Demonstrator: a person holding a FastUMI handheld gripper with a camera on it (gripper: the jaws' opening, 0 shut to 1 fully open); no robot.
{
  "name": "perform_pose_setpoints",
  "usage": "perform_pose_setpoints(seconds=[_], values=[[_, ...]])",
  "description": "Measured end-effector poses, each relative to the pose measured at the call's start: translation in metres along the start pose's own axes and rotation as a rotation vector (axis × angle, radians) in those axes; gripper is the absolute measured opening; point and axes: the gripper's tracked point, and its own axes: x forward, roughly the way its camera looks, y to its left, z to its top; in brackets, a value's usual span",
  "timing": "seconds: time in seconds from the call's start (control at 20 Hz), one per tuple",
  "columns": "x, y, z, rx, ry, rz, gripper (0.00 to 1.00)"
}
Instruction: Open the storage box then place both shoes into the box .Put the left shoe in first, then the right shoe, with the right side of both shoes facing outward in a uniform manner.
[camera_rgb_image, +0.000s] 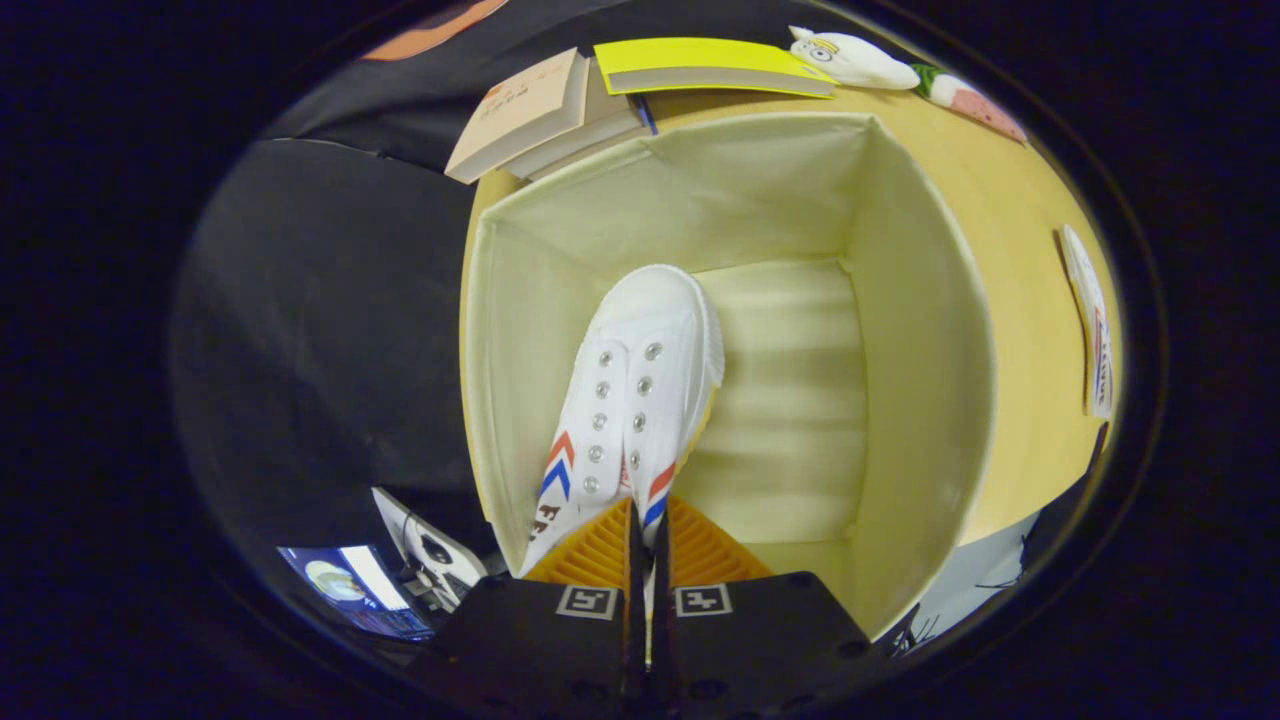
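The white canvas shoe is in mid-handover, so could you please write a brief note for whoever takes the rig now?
Gripper: fingers shut on the heel end of the white canvas shoe with red and blue chevrons.
Shoe: hangs toe-first inside the open cream fabric storage box, toward one side wall; whether it touches the floor is unclear.
Box stands on the yellow table, lid already open.
Left: release this shoe, then fetch and place the second alongside.

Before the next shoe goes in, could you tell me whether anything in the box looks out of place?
Nothing stands out. The gripper is shut on the white shoe's heel end, toe pointing down into the open storage box, near one wall.
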Motion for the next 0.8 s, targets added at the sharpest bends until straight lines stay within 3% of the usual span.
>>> perform_pose_setpoints(seconds=[0.05,0.35,0.6,0.8], values=[[0.004,0.005,0.004,-0.001,0.0,0.017,0.22],[-0.026,0.012,0.0,-0.044,-0.067,0.013,0.82],[-0.084,-0.006,-0.005,-0.072,-0.173,0.002,0.87],[-0.146,-0.047,-0.006,-0.079,-0.284,-0.026,0.87]])
